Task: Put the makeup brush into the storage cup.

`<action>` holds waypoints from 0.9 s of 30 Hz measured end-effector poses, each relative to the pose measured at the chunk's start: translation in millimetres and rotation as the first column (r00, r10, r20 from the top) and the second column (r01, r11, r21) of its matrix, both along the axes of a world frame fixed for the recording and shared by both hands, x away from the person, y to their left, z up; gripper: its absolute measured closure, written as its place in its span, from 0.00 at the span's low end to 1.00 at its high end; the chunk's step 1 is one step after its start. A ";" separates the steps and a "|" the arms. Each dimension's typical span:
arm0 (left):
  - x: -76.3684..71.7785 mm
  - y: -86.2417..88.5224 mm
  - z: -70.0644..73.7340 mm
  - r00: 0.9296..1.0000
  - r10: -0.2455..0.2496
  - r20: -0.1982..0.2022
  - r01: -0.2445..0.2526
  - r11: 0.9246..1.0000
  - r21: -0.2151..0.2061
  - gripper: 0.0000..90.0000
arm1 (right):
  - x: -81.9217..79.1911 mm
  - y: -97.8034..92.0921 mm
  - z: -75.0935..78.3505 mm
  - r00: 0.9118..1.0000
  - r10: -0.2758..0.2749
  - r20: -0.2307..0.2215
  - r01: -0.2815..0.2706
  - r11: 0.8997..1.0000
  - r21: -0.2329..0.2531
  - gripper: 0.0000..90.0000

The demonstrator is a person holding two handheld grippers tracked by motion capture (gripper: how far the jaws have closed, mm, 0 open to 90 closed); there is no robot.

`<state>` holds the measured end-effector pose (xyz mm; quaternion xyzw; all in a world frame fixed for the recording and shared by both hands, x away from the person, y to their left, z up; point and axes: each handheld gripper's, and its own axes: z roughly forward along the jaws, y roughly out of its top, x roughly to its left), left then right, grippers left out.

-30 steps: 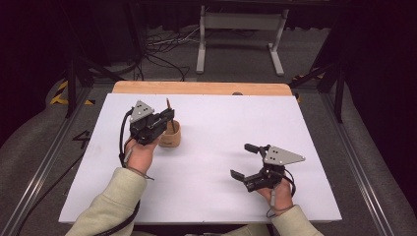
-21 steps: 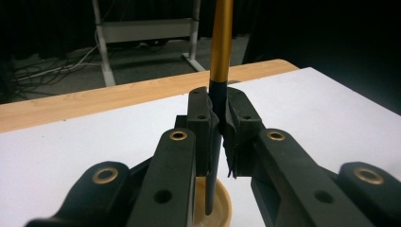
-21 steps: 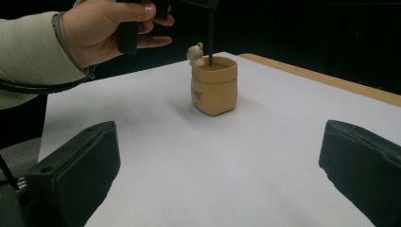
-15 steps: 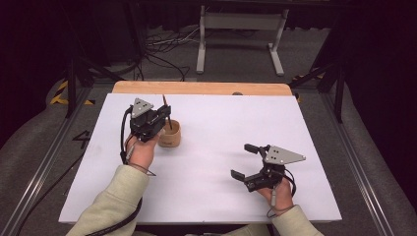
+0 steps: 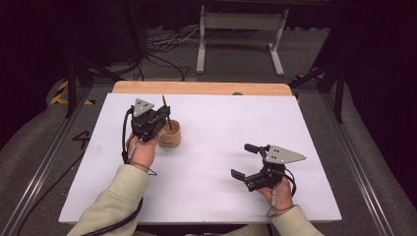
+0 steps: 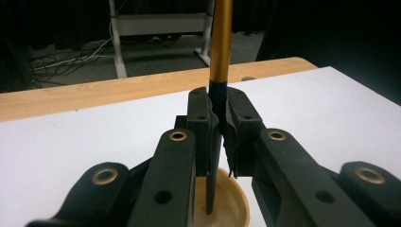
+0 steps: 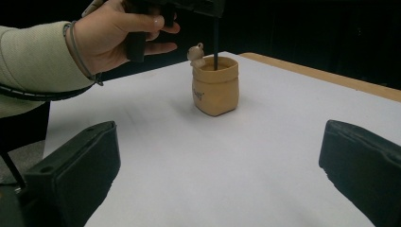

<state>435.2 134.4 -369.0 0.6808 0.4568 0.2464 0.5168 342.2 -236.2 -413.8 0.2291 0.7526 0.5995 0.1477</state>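
Left gripper (image 6: 218, 127) clamps slim gold-and-black pen (image 6: 220, 47) over sack-shaped tan holder (image 7: 215, 85).

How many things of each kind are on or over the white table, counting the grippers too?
Grippers: 2, left and right
Pens: 1, held in the left gripper
Cups: 1
Total: 4
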 end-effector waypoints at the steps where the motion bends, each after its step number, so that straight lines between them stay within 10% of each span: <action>1: -0.2 -0.7 -0.6 1.000 -0.002 -0.001 0.002 1.000 -0.002 0.91 | 0.1 0.1 0.0 1.000 0.000 0.000 0.000 1.000 0.000 0.00; 27: 3.9 -2.3 -21.3 0.999 -0.028 -0.017 0.028 0.999 0.036 0.91 | 1.3 0.2 -1.2 1.000 0.005 -0.021 -0.005 1.000 0.002 0.00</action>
